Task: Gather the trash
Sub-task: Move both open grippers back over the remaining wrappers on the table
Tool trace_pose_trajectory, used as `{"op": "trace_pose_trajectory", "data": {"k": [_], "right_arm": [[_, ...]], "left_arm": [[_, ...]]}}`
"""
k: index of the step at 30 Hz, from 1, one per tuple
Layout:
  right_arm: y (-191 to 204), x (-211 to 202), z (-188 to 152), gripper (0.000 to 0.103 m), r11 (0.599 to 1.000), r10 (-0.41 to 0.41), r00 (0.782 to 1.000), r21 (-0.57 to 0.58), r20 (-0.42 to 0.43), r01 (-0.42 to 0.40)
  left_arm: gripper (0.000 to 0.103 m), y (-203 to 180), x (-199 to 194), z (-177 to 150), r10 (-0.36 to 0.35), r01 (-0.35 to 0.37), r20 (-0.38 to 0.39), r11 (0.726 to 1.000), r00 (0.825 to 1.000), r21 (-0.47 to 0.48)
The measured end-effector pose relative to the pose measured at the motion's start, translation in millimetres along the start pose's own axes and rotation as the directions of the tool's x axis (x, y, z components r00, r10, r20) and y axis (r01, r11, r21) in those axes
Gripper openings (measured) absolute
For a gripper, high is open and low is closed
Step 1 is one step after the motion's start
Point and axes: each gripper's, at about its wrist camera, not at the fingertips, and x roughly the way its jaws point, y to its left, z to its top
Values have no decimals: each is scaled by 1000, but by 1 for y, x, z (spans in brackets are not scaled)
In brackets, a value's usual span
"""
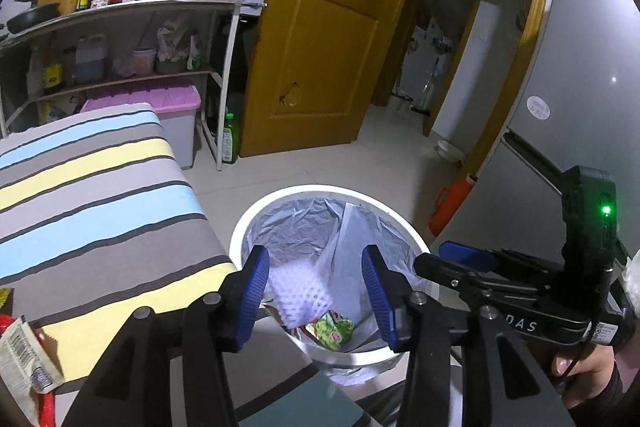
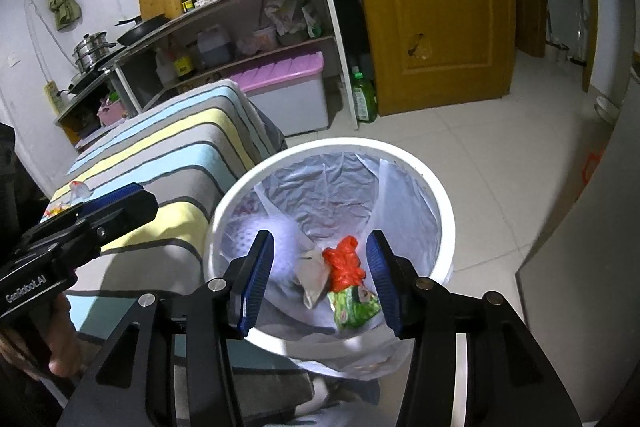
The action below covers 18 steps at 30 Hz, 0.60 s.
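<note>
A white trash bin (image 1: 256, 215) (image 2: 444, 211) with a clear liner stands on the floor beside the striped table. Inside lie white foam netting (image 1: 298, 293) (image 2: 286, 247), a green wrapper (image 1: 332, 333) (image 2: 354, 309), a red crumpled piece (image 2: 346, 263) and a beige packet (image 2: 314, 275). My left gripper (image 1: 316, 291) is open and empty above the bin's near side. My right gripper (image 2: 322, 277) is open and empty right over the bin. Each gripper shows in the other's view: the right one (image 1: 460, 259), the left one (image 2: 120, 201).
A striped cloth table (image 1: 92, 195) (image 2: 172, 155) has a barcode packet (image 1: 28, 359) and small wrappers (image 2: 76, 193) on it. Behind stand a kitchen shelf (image 1: 120, 7), a pink-lidded box (image 1: 176, 107), a green bottle (image 1: 230, 139), an open yellow door (image 1: 320, 39), a fridge (image 1: 592, 87).
</note>
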Motion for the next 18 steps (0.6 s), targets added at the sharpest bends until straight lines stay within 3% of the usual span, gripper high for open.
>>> {"op": "trace_pose_trajectory", "data": {"k": [10,18], "right_arm": [[38,-29,2,49,996,69,996,-64,64,-65],[90,-43,-6,49,978,159,984,-147,76,-146]], "left_arm": [[48,7,-56,-13,76,-76,85,997,994,-3],[48,30,-110,-31,167,-163,137,986,976,-42]]}}
